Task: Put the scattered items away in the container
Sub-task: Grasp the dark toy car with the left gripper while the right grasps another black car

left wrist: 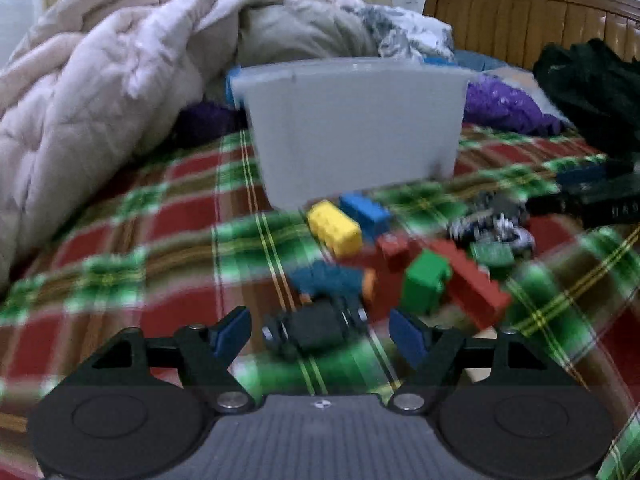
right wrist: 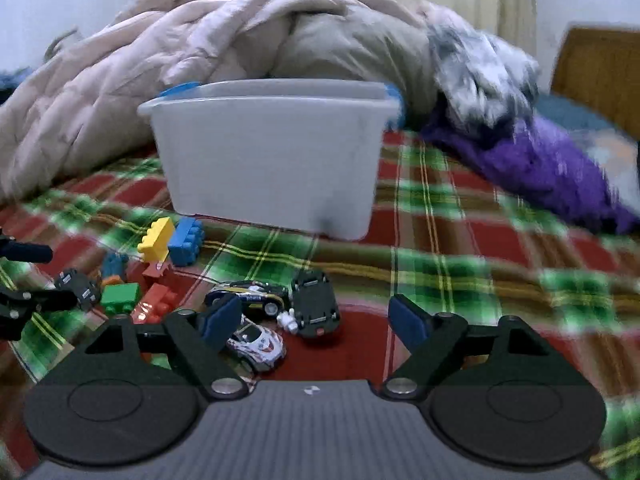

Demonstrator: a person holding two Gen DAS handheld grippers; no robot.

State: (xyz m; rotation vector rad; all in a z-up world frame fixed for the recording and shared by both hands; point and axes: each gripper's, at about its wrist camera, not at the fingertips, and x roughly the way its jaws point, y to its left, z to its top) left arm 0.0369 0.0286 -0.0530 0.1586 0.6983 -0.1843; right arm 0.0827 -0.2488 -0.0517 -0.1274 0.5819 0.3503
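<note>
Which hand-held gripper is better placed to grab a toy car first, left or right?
Left. The left hand-held gripper is open with the overturned black toy car between its fingers. The right hand-held gripper, also open, has cars beside its left finger.

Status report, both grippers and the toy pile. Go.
Left gripper open, over a small black toy car. Right gripper open, empty, near the white toy car. Blocks and cars all outside the container. Nothing blocking.

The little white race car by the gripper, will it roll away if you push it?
Probably. The white race car sits upright on its wheels on the plaid blanket, so a nudge from the right gripper could roll it, though soft bedding may slow it. It looks small and light, and its smooth shell might slip between the open fingers.
</note>
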